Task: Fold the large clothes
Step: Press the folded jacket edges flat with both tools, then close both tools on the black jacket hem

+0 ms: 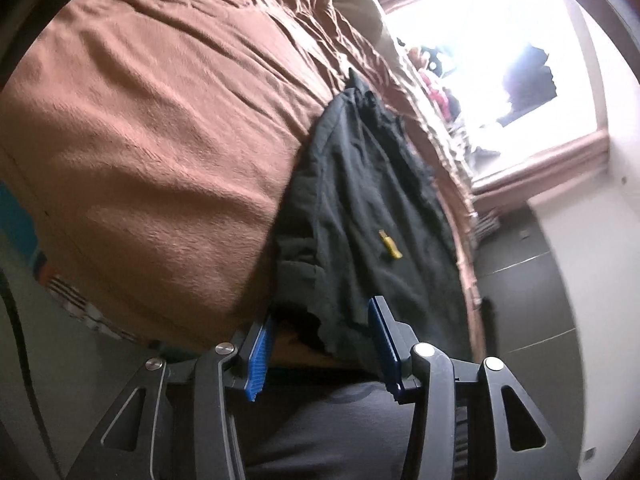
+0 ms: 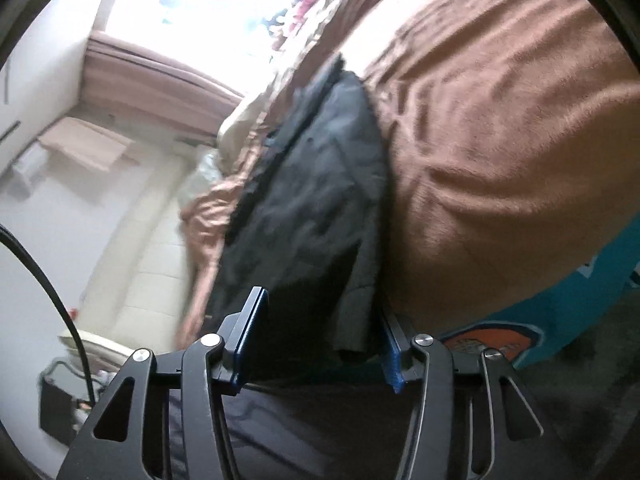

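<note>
A dark grey garment [image 1: 360, 184] with a small yellow tag [image 1: 390, 245] lies along the edge of a bed covered by a brown blanket [image 1: 160, 120]. My left gripper [image 1: 320, 312] stands open at the garment's frayed near hem, its blue pads apart on either side of the cloth. In the right wrist view the same garment [image 2: 312, 184] lies on the blanket [image 2: 500, 120]. A near corner of it hangs between the pads of my right gripper [image 2: 322, 306], which is open; the pads straddle the cloth without visibly pressing it.
A bright window [image 1: 480, 40] with a pinkish curtain [image 1: 540, 160] is at the far end, with a heap of coloured clothes [image 1: 432, 84] on the bed. Dark floor tiles [image 1: 520, 280] lie beside the bed. A teal cloth with an orange print [image 2: 520, 328] hangs below the blanket. A black cable [image 2: 52, 288] runs at left.
</note>
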Available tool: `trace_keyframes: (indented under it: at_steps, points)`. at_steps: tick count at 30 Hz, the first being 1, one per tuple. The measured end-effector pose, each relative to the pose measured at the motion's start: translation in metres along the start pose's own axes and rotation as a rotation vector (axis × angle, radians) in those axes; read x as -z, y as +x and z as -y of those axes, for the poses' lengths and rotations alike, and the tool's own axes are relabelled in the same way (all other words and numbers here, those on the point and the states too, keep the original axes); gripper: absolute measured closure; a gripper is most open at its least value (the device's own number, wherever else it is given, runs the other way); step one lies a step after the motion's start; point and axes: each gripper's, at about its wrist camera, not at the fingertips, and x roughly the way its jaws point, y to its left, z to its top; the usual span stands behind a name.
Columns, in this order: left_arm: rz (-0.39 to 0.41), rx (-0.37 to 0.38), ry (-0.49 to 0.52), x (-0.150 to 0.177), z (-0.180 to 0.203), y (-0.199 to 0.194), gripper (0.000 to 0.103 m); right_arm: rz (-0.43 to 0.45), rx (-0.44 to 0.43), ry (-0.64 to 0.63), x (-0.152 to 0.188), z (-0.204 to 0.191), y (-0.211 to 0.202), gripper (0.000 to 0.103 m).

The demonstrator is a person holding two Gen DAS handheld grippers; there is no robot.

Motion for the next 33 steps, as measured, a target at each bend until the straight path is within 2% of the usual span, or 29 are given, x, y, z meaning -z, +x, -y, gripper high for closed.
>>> trace_keyframes:
  at_steps: [7,9,11,13,14,18,19,20,21,23,25,26,28,31,33]
  points:
    - [0.028,-0.014,0.007,-0.01,0.01,0.014,0.055,-0.013,0.006,0.028,0.002,-0.002,0.008,0.054]
    - [0.027,-0.038,0.015,-0.014,0.015,0.021,0.055,0.02,-0.04,0.029,-0.002,-0.008,0.001,0.063]
    - [0.038,-0.059,0.025,-0.016,0.019,0.023,0.055,0.05,-0.095,0.034,-0.004,-0.011,-0.006,0.064]
    - [0.045,-0.061,0.033,-0.017,0.021,0.024,0.057,0.072,-0.113,0.025,-0.008,-0.017,-0.012,0.064]
    - [0.049,-0.057,0.034,-0.017,0.022,0.024,0.06,0.068,-0.096,0.019,-0.009,-0.017,-0.012,0.064]
    - [0.027,-0.067,0.022,-0.013,0.018,0.028,0.061,0.039,-0.02,0.044,-0.007,-0.012,0.002,0.064]
    - [0.024,-0.074,0.025,-0.011,0.017,0.029,0.062,0.035,-0.005,0.051,-0.006,-0.012,0.007,0.069]
    - [0.026,-0.08,0.031,-0.011,0.017,0.03,0.065,0.034,0.004,0.059,-0.006,-0.012,0.008,0.076]
    - [0.028,-0.097,0.035,-0.011,0.017,0.03,0.068,0.036,0.01,0.071,-0.005,-0.013,0.01,0.079]
    - [0.03,-0.119,0.018,-0.015,0.015,0.03,0.078,0.057,0.011,0.103,-0.008,-0.015,0.008,0.094]
    - [0.044,-0.115,-0.018,-0.019,0.012,0.028,0.085,0.093,-0.006,0.123,-0.011,-0.018,-0.005,0.1]
    - [0.057,-0.114,-0.032,-0.021,0.011,0.025,0.091,0.115,-0.019,0.127,-0.014,-0.022,-0.011,0.102]
    - [0.075,-0.115,-0.039,-0.023,0.013,0.02,0.096,0.138,-0.035,0.122,-0.014,-0.029,-0.021,0.103]
    - [0.104,-0.122,-0.017,-0.022,0.023,0.013,0.1,0.164,-0.051,0.105,-0.019,-0.048,-0.035,0.103]
    - [0.134,-0.092,-0.022,-0.024,0.03,0.003,0.1,0.177,-0.065,0.093,-0.022,-0.063,-0.043,0.103]
